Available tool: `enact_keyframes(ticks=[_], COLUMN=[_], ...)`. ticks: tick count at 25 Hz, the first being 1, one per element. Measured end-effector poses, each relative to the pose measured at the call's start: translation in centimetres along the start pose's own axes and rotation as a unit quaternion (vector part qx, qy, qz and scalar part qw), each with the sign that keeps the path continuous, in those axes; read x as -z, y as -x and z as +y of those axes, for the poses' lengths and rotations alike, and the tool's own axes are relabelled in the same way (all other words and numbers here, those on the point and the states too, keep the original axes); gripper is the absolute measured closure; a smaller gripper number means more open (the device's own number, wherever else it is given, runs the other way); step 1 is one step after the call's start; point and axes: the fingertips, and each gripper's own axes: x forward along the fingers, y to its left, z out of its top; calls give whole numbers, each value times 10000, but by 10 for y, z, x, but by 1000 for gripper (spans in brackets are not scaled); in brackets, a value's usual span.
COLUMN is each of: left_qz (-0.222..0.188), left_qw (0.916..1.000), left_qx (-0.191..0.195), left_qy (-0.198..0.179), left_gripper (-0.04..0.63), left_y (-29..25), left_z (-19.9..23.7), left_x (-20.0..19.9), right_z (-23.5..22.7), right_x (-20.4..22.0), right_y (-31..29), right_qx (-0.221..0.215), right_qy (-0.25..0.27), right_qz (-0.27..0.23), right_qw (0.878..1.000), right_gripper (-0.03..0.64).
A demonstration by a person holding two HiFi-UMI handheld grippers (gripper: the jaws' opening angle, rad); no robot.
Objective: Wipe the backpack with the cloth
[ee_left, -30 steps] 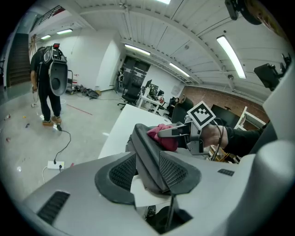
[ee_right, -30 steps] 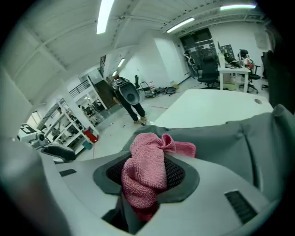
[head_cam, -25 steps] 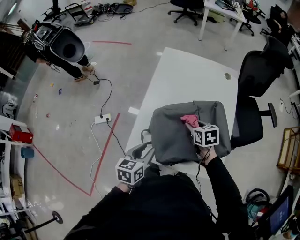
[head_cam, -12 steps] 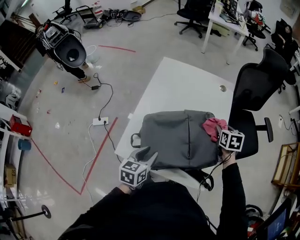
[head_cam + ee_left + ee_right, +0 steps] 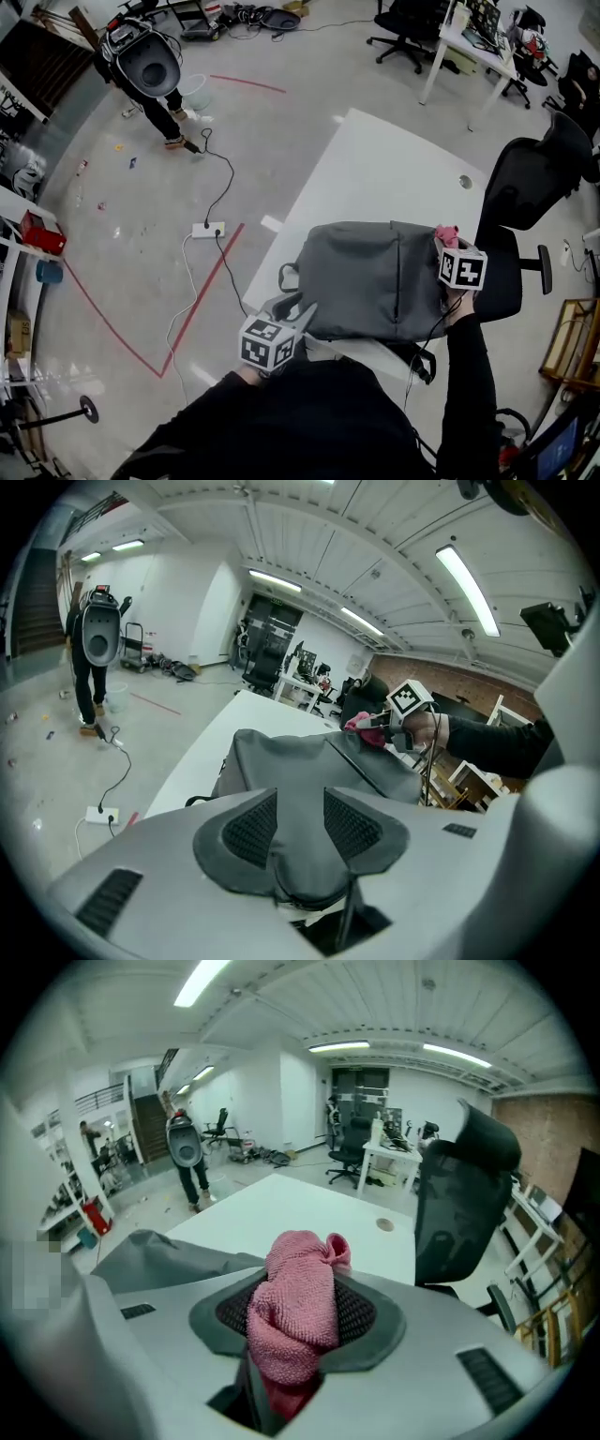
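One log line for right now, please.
left tongs: shut on backpack | right tongs: shut on cloth | cloth: at backpack's far right corner

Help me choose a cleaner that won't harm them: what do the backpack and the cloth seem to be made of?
Backpack: probably a woven synthetic such as nylon or polyester, grey, matte; it lies smooth, sags in soft folds and shows no sheen. Cloth: pink terry or microfibre, judging by its nubbly looped pile and soft bunching.
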Motion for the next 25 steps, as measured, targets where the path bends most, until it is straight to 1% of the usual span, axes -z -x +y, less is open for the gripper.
enact_keyframes(ticks=[2,4,7,8,10,14,15,17,19,21,22,23,25], left_qz=[32,67,86,84,95,140,136,127,124,116,114,112,116], left_qw=[10000,9999,9998,9997,9997,9997,9997,9997,9997,9997,9998,9998,9998], left_qx=[67,130,189,190,165,66,39,-16,-63,-92,-95,-92,-66], left_qy=[9,26,73,100,153,214,214,203,189,173,164,155,135], left_gripper=[436,436,436,436,436,436,436,436,436,436,436,436,436], left_y=[4,7,9,10,14,24,27,32,34,33,31,29,22], left_z=[13,27,51,60,79,109,115,124,127,122,118,113,98], left_x=[-1,-1,-4,-6,-7,-9,-10,-12,-15,-17,-17,-17,-15], right_z=[46,91,146,163,203,275,293,330,360,371,368,359,327], right_x=[0,5,15,15,8,-19,-26,-41,-56,-63,-63,-60,-48], right_y=[-16,-34,-56,-61,-68,-71,-71,-67,-61,-57,-57,-59,-65], right_qx=[-133,-383,-674,-799,-1185,-1870,-2077,-2596,-3045,-3228,-3220,-3141,-2771], right_qy=[498,691,523,457,280,-12,-100,-328,-367,-249,-205,-157,2], right_qz=[176,396,592,576,459,237,172,64,-62,-173,-190,-173,-43], right_qw=[9985,9961,9946,9941,9915,9821,9780,9651,9518,9460,9463,9491,9608], right_gripper=[454,454,454,454,454,454,454,454,454,454,454,454,454])
